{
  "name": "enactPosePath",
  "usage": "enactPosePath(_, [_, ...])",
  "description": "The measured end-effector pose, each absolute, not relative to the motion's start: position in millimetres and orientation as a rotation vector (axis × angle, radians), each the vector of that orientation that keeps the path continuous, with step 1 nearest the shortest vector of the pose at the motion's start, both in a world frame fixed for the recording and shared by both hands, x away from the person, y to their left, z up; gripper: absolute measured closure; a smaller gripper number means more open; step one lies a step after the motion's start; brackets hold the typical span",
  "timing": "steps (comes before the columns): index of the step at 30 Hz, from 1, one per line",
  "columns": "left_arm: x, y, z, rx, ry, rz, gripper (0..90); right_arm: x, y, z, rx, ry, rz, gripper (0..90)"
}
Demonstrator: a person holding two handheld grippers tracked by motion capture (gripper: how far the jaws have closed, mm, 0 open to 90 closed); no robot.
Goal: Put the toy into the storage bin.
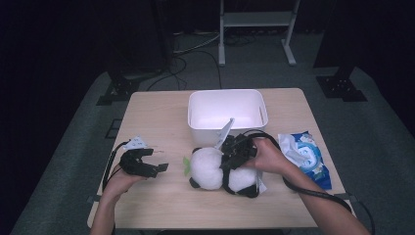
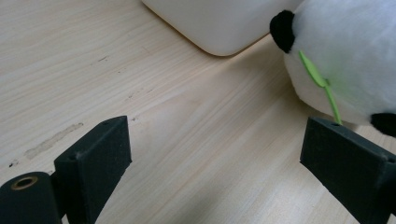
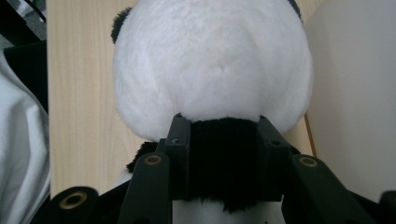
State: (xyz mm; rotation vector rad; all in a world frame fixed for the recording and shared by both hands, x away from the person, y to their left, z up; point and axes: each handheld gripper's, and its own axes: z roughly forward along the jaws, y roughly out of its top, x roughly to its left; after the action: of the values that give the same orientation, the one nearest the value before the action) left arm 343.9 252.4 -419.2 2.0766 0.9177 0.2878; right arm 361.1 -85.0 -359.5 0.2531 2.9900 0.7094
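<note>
A plush panda [image 1: 218, 170] lies on the wooden table [image 1: 161, 205] just in front of a white bin [image 1: 227, 113]. My right gripper [image 1: 230, 161] comes in from the right and is shut on the panda's black neck band; in the right gripper view the pads [image 3: 180, 140] squeeze the black fur below the round white head [image 3: 210, 65]. My left gripper [image 1: 154, 161] rests low at the table's left, open, with bare wood between its jaws. Its view shows the panda [image 2: 345, 51], with a green leaf tag [image 2: 317, 79], to the right.
A blue and white wet-wipes pack [image 1: 306, 156] lies to the right of the panda. The white bin's corner [image 2: 219, 28] appears at the top of the left gripper view. Beyond the table stand dark stands, cables and a white frame [image 1: 257, 24].
</note>
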Motion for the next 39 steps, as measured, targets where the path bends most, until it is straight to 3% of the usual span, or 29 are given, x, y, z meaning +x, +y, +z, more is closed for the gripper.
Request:
enactPosePath(20, [342,257,-417,2.068,0.927,0.298,7.4,355,-91,-343,0.219,3.027,0.790,78.1])
enactPosePath(29, [342,257,-417,2.064,0.929,0.302,7.4,356,-94,-337,0.234,3.025,0.834,80.2])
enactPosePath(39, [342,261,-416,2.056,0.939,0.300,7.4,356,-102,-306,0.236,3.007,0.903,81.5])
